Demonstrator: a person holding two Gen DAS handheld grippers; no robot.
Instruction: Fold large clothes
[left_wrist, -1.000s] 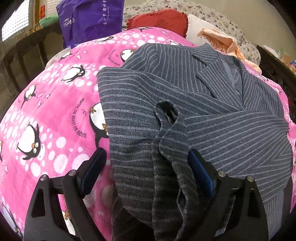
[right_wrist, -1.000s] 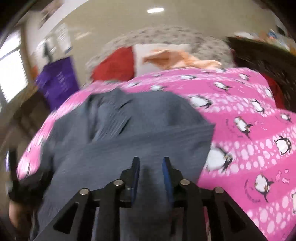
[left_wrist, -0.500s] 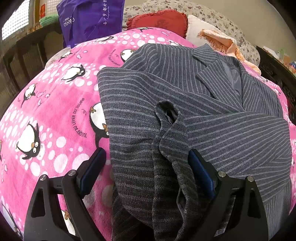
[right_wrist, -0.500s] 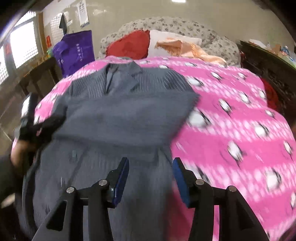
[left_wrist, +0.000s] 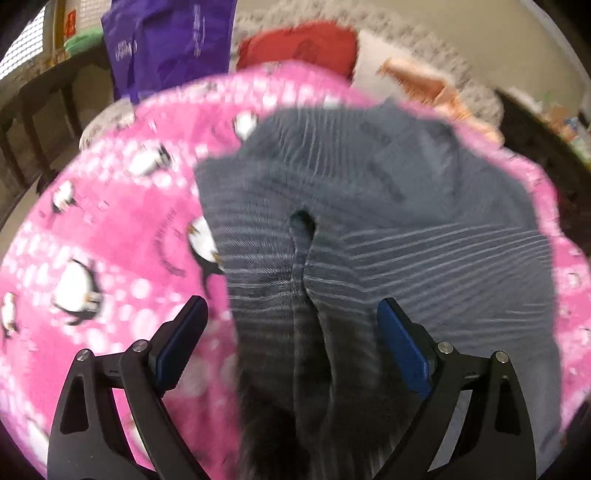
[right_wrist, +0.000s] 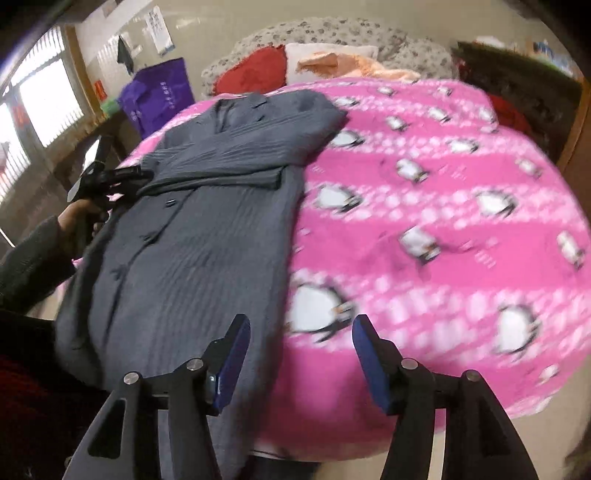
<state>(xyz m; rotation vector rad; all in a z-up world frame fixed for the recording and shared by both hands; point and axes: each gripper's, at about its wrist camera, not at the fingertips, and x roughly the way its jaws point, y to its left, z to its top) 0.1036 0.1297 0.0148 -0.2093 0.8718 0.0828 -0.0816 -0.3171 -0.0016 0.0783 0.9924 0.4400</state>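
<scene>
Both tools share one build. The left gripper (left_wrist: 291, 332) has two black plastic arms cut with long triangular openings, each joined by round silver screws near the top, and each ends in a flat, dark blue pad (left_wrist: 400, 349) set on its inner face. The right gripper (right_wrist: 301, 354) looks the same: black skeleton arms with triangular cut-outs, paired silver screw heads, and blue pads (right_wrist: 232, 363) with a slightly rounded tip. In the right wrist view the person's left hand (right_wrist: 79, 216) comes out of a dark grey knitted sleeve (right_wrist: 31, 264) with a ribbed cuff, and a dark red garment shows at the lower left edge.
</scene>
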